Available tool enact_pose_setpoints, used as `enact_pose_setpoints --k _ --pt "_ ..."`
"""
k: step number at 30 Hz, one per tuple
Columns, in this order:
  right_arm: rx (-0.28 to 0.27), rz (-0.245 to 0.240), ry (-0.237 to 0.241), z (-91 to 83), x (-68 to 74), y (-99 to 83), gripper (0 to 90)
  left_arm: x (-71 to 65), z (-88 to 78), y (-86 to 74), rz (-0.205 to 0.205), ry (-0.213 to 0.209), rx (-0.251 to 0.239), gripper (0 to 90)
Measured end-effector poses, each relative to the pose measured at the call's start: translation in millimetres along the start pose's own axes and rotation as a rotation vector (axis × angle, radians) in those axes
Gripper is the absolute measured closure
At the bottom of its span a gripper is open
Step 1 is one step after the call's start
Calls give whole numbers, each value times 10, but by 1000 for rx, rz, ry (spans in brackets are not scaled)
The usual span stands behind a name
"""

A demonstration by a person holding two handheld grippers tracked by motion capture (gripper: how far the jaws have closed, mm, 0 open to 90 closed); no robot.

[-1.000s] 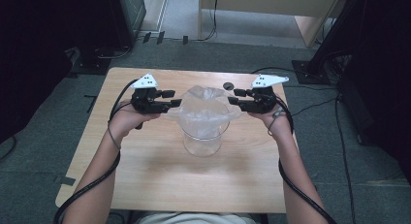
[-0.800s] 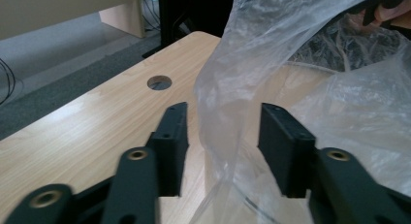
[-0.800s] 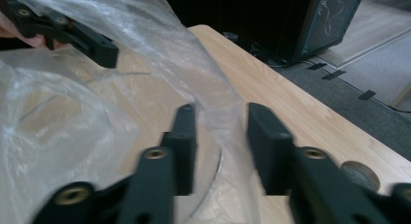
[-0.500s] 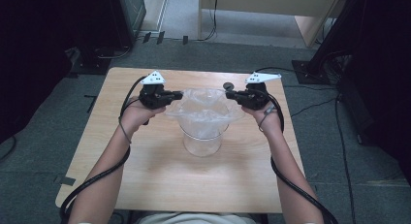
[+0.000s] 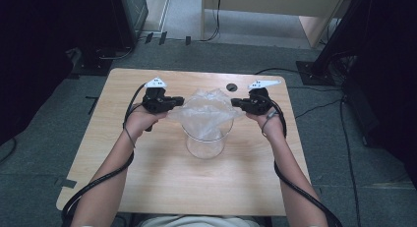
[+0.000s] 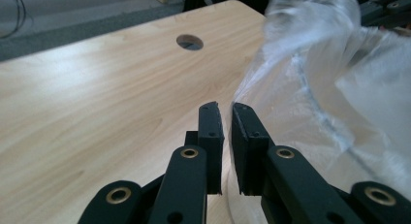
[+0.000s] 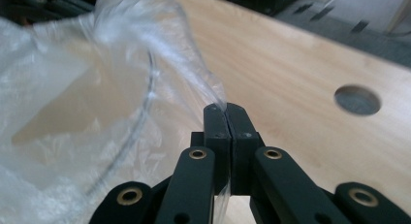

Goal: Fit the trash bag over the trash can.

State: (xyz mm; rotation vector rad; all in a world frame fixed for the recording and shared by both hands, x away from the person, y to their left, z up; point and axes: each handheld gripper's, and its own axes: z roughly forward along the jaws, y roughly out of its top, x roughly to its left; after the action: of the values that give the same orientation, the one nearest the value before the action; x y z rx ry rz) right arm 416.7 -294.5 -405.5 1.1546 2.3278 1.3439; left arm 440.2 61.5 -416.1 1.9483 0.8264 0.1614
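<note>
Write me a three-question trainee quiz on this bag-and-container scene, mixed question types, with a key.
1. True or false: the clear plastic bag is draped over the mouth of the clear container.
2. What does the right hand-held gripper pinch? A) a cable B) the bag's edge C) the container's base
3. Fill in: the round hole is in the wooden ____.

Key
1. True; the bag lies across the rim, stretched between the left hand-held gripper and the right one.
2. B; its jaws are shut on the film.
3. Table.
</note>
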Motion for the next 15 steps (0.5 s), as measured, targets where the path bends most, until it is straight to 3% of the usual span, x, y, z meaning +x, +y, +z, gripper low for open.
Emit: enact_pose_setpoints --k 6,8,11,15 --pt "78 1 40 80 -35 -145 895 36 14 -129 -17 -6 40 844" --pt "101 -19 51 90 -26 -174 854 41 -4 -143 -20 -22 32 792" --pt "72 -39 52 59 -19 -162 746 27 -66 -98 -2 -38 -16 705" --pt "-16 -42 38 -68 -28 -94 543 -13 -139 -25 40 -58 -53 585"
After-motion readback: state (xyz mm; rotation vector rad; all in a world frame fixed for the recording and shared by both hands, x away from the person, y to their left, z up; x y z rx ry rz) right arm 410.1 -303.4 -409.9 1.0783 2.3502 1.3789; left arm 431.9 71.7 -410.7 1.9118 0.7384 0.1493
